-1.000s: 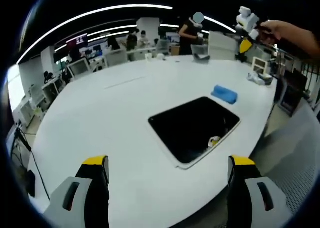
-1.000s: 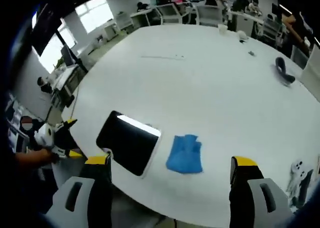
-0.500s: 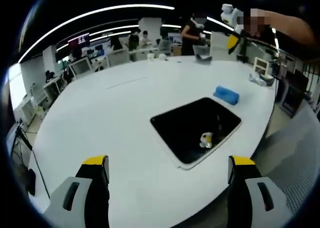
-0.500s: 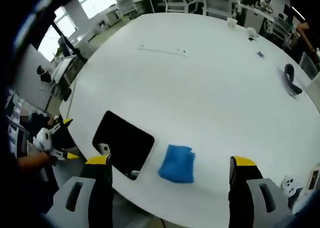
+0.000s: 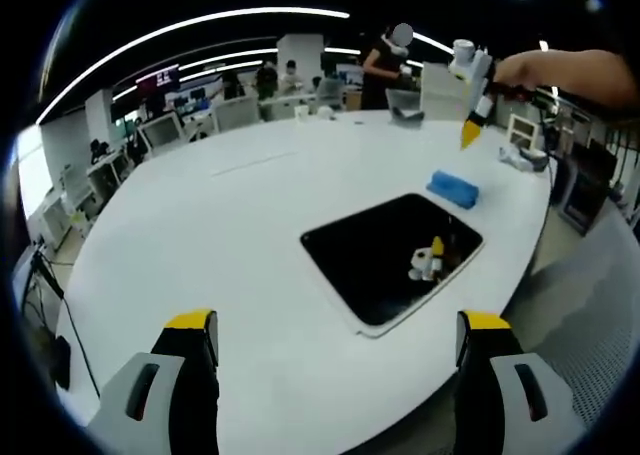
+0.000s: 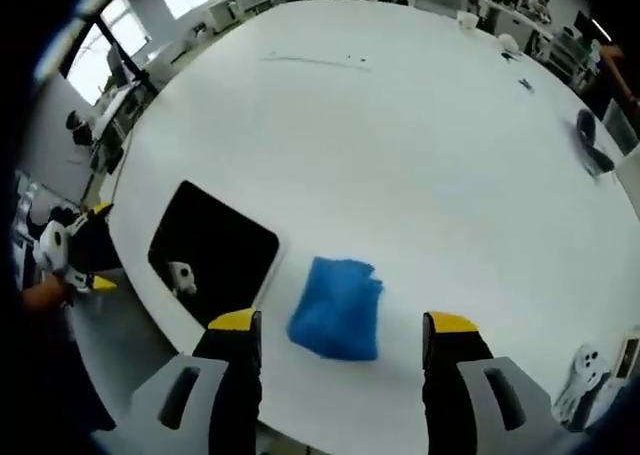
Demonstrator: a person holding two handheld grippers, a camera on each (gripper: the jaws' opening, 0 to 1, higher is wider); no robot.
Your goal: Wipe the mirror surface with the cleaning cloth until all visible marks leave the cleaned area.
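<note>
My right gripper (image 6: 341, 327) hangs above the near edge of the white table (image 6: 420, 165), its yellow-tipped jaws parted with nothing between them. They stand narrower than those of my left gripper. Seen past the jaws, the blue cleaning cloth (image 6: 337, 307) lies crumpled on the table, roughly in line with the gap and not touched by either jaw. Just beside the cloth, toward my left, the mirror (image 6: 212, 253) lies flat near the table edge; its dark face carries a small pale reflection. Beyond that edge my left gripper (image 6: 72, 250) shows, white and black with yellow tips, held in a hand.

My left gripper (image 5: 335, 345) is held back from the table, jaws spread wide and empty. In the left gripper view the mirror (image 5: 391, 257) lies flat, a dark rectangle with a thin white rim, between the jaws but well ahead of them. A small white and yellow shape sits in its glass, most likely the reflection of my right gripper, though it is too small to be sure. The cleaning cloth (image 5: 451, 187) lies just past the mirror's far corner, apart from it. Above the cloth my right gripper (image 5: 472, 125) hangs in the air, yellow tip down, with my hand (image 5: 545, 69) on it.

Farther off: small objects sit on the table's far side, and desks, monitors and several people stand under curved ceiling lights (image 5: 200, 20).
</note>
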